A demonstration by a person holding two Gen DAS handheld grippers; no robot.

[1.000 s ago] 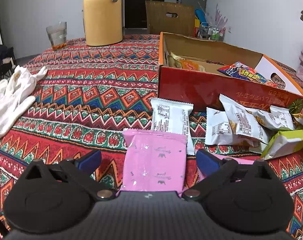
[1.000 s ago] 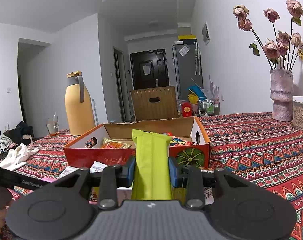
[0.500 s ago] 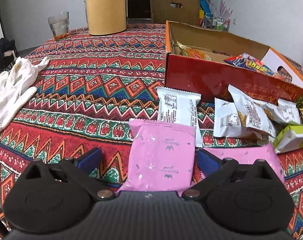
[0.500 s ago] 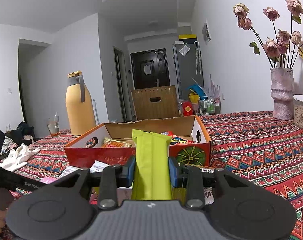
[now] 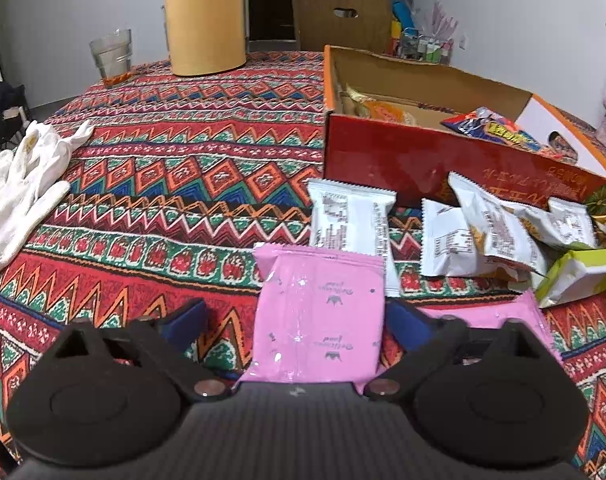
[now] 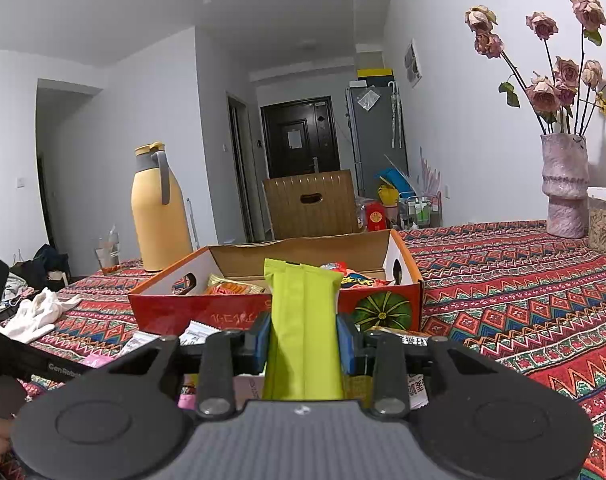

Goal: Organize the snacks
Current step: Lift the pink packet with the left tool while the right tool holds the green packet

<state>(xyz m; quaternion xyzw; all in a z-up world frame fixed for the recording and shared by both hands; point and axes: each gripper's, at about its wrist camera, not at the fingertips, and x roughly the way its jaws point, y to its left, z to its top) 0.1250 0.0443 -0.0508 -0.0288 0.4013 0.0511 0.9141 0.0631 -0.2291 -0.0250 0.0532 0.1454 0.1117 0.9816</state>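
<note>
Left gripper point(image 5: 299, 322) closing round pink packet point(image 5: 319, 316), white packets point(image 5: 351, 224) crowding ahead, right gripper point(image 6: 303, 340) pinching green packet point(image 6: 303, 320), red box point(image 6: 207, 312) behind, glove point(image 5: 23, 188) far left

The table point(image 5: 183, 168) has a loud zigzag cloth; sitting on it are a red snack box point(image 5: 443, 164), loose snack packets point(image 5: 351, 224), white gloves point(image 5: 23, 188), a yellow jug point(image 5: 205, 20), a glass point(image 5: 113, 56) and a vase point(image 6: 565, 186).

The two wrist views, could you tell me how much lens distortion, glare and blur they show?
Left wrist view: the tablecloth bows outward, small glints sit on the pink packet, and print on the white packets is soft. Right wrist view: walls curve, corners darken, while the green packet stays sharp and evenly lit.
</note>
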